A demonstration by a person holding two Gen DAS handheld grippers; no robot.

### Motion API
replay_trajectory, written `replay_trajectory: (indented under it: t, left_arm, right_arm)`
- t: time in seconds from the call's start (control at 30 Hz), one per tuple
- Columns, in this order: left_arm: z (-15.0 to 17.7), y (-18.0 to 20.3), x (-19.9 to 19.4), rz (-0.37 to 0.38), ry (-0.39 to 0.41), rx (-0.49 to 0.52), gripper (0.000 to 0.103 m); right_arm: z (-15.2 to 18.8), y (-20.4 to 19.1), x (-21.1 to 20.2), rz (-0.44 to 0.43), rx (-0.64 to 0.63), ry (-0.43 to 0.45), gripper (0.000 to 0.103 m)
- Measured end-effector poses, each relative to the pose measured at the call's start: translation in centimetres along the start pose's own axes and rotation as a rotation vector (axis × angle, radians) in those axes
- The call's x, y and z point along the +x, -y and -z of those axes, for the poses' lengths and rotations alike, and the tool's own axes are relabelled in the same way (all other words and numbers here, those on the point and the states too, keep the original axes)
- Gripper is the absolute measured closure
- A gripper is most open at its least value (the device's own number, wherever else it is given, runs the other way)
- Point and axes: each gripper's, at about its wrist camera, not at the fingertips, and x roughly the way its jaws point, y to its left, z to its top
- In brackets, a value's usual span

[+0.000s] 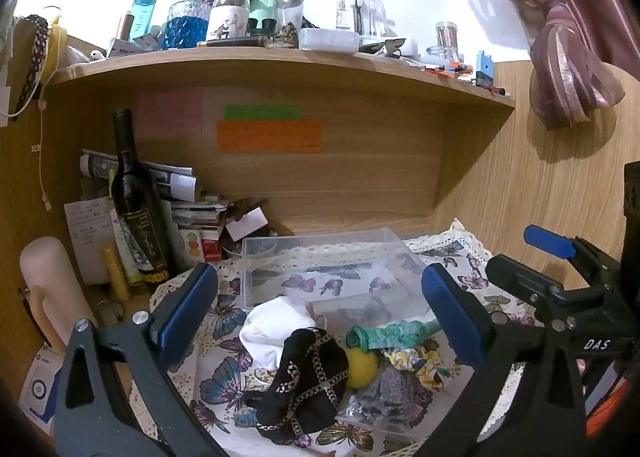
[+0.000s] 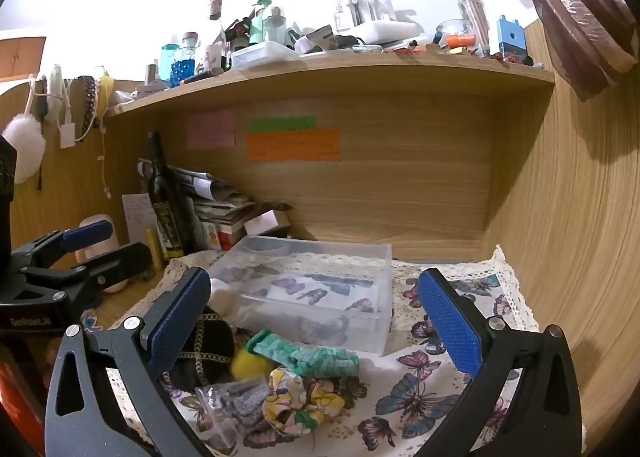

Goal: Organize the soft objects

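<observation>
A clear plastic box stands on a butterfly-print cloth. In front of it lie soft things: a white sock, a black cloth with chain print, a yellow ball, a green knit piece, a floral scrunchie and a grey item in a clear bag. My left gripper is open above the pile. My right gripper is open above the green piece.
A dark wine bottle, stacked papers and a pale cylinder stand at the left. A wooden back wall and side wall enclose the desk. The shelf above holds several bottles.
</observation>
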Motion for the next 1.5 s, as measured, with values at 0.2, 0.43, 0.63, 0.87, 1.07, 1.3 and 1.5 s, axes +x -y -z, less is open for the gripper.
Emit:
replay_trajectory:
  t: [0.2, 0.43, 0.63, 0.87, 1.07, 1.3, 1.5]
  left_arm:
    - [-0.10, 0.11, -0.10, 0.003, 0.004, 0.007, 0.000]
    - [-0.02, 0.23, -0.13, 0.004, 0.006, 0.010, 0.000]
    - [-0.01, 0.34, -0.01, 0.003, 0.000, 0.007, 0.000]
    - [-0.06, 0.22, 0.01, 0.007, 0.001, 0.008, 0.000]
    - [-0.06, 0.15, -0.01, 0.007, 0.004, 0.008, 0.000]
    - [-0.09, 0.04, -0.07, 0.006, 0.004, 0.002, 0.000]
    - [-0.10, 0.00, -0.08, 0.007, 0.004, 0.003, 0.000]
  right_arm:
    - [-0.02, 0.01, -0.06, -0.003, 0.003, 0.002, 0.000]
    - [-0.04, -0.06, -0.27, -0.011, 0.008, 0.006, 0.000]
    - [-0.07, -0.04, -0.76, -0.009, 0.008, 0.021, 0.000]
    - [-0.07, -0.03, -0.98, -0.006, 0.004, 0.029, 0.000]
    - [-0.18, -0.13, -0.91, -0.011, 0.000, 0.030, 0.000]
    - [-0.26, -0.13, -0.90, -0.013, 0.002, 0.032, 0.000]
    - [-0.30, -0.05, -0.78, -0.017, 0.005, 0.026, 0.000]
